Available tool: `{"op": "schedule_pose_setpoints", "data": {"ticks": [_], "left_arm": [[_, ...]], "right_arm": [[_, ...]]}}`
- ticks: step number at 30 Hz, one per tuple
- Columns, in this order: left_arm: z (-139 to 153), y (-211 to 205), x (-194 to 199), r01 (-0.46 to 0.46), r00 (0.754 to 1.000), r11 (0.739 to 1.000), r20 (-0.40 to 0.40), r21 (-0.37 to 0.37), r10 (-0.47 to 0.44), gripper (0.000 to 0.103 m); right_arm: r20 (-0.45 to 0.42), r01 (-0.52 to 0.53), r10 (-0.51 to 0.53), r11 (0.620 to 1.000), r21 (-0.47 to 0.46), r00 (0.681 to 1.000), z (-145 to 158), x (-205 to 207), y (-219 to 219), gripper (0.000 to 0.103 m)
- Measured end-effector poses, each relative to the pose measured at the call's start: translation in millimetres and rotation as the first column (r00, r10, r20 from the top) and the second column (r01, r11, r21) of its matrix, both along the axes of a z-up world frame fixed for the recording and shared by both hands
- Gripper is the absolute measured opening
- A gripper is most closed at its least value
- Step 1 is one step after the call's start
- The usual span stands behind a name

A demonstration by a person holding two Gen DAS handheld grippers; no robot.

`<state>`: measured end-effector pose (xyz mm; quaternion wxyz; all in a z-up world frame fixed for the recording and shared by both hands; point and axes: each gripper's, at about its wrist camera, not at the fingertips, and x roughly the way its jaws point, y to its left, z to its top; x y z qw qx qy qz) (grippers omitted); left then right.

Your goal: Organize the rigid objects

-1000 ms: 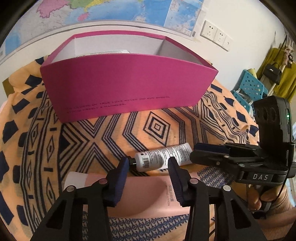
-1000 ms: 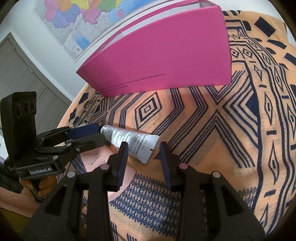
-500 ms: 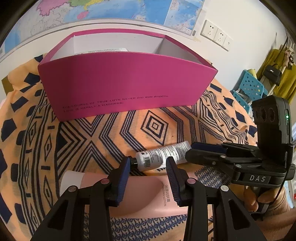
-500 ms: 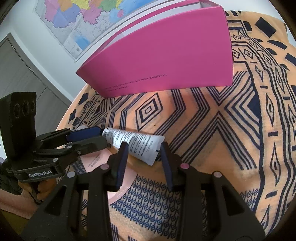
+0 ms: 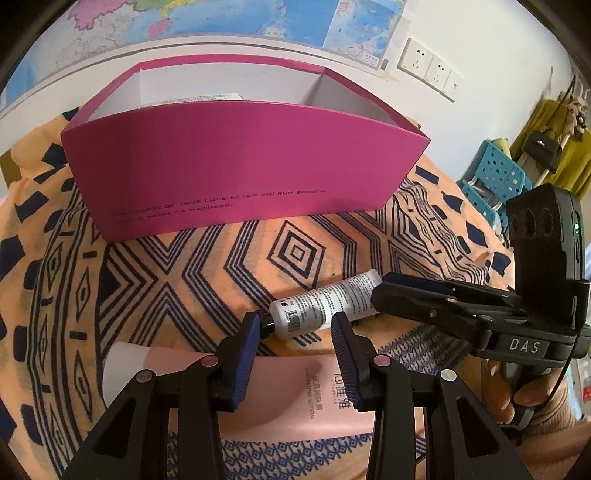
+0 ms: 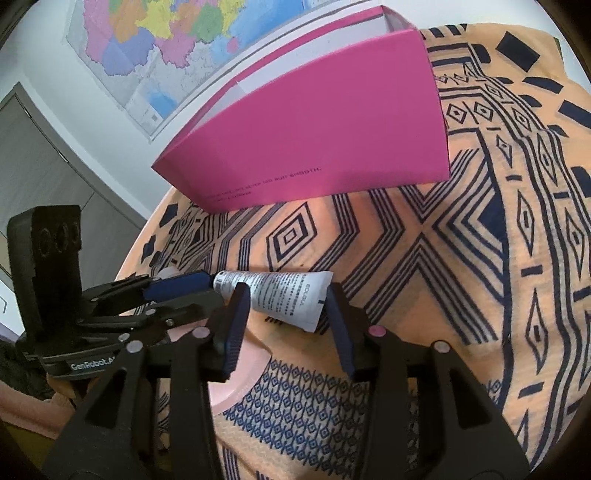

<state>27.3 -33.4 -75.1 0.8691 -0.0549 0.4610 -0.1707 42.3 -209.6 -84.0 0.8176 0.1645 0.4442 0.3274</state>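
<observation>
A white tube with black print (image 5: 325, 304) (image 6: 280, 295) lies on the patterned cloth, cap to the left. A larger pink lotion tube (image 5: 295, 391) (image 6: 243, 373) lies just in front of it. My left gripper (image 5: 297, 332) is open, its fingers either side of the white tube's cap end, above the pink tube. My right gripper (image 6: 286, 306) is open and straddles the white tube's flat end. An open magenta box (image 5: 236, 177) (image 6: 314, 140) stands behind, with a white item inside.
The table is covered by an orange cloth with dark blue pattern (image 5: 166, 280). A wall with a map (image 5: 221, 22) and sockets (image 5: 428, 70) lies behind the box. A blue crate (image 5: 495, 181) stands at the right.
Both grippers have moved forward over the white tube, so it now sits further in between their fingers. The tube and the box have not moved.
</observation>
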Motion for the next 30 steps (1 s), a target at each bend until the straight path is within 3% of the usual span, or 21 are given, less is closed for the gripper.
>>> {"op": "schedule_pose_setpoints", "data": {"ticks": [30], "left_arm": [[20.4,-4.9,-4.8,0.015,0.998,1.0,0.063,-0.015,-0.014,0.04]], "right_arm": [[0.046,0.023,-0.023,1.0,0.004,0.999,15.8,-3.4,-10.9,0.046]]}}
